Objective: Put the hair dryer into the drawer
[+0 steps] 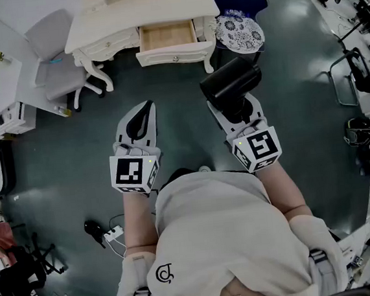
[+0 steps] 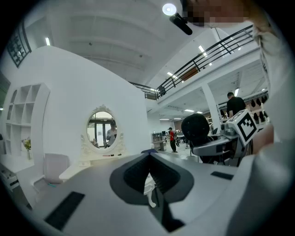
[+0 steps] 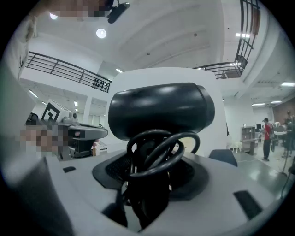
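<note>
Gripping the black hair dryer (image 1: pixel 230 80) by its handle and coiled cord, the right claw (image 1: pixel 240 109) holds it in the air, well short of the open drawer (image 1: pixel 166 36) in the white table (image 1: pixel 126 13). The left claw (image 1: pixel 147 110) is closed and empty. Carrying over and placing remain.

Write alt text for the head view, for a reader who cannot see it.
From above: the right gripper holds a black hair dryer, facing a white desk whose drawer stands open. The left gripper is shut and empty.
</note>
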A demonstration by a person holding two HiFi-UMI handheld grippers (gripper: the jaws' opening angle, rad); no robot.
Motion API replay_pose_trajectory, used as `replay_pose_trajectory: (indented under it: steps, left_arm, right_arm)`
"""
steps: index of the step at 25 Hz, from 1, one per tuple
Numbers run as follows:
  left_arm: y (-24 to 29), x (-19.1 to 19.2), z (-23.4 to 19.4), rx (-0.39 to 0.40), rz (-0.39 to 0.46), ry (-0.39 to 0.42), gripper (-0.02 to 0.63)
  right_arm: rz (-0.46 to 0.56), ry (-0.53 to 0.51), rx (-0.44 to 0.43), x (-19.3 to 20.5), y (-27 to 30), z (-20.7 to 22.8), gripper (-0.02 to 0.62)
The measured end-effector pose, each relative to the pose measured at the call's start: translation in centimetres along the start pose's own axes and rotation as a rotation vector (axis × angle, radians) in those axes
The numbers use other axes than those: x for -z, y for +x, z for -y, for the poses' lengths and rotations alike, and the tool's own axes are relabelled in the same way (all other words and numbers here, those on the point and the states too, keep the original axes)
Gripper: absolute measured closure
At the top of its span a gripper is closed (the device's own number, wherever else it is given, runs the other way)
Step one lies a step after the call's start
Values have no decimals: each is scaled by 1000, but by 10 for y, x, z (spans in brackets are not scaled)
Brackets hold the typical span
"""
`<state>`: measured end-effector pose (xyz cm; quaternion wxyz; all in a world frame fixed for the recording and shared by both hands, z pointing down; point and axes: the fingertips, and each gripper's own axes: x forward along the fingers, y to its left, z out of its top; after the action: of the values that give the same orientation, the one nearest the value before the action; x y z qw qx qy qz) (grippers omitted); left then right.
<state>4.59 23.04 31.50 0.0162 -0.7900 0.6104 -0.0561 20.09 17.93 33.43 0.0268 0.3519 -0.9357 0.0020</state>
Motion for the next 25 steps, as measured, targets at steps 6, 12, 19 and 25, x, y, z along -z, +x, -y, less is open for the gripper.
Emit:
replay_pose_trajectory:
  steps: [6,12,19,25]
  left_arm:
    - [1,1,-3,0,1,-2,592]
    - [3,-2,-4,-1,9,-8,592]
    - [10,3,8,9,2,-11,592]
    - [14,10,9,20,-25,-3,592]
  right_arm:
    - [2,-2,-8,1,2,-5,353]
    - [2,-3,-11,0,-1,-3,351]
    - [-15,18,-2,8,-6,9,351]
    - [-41,37,-1,16,3,14,350]
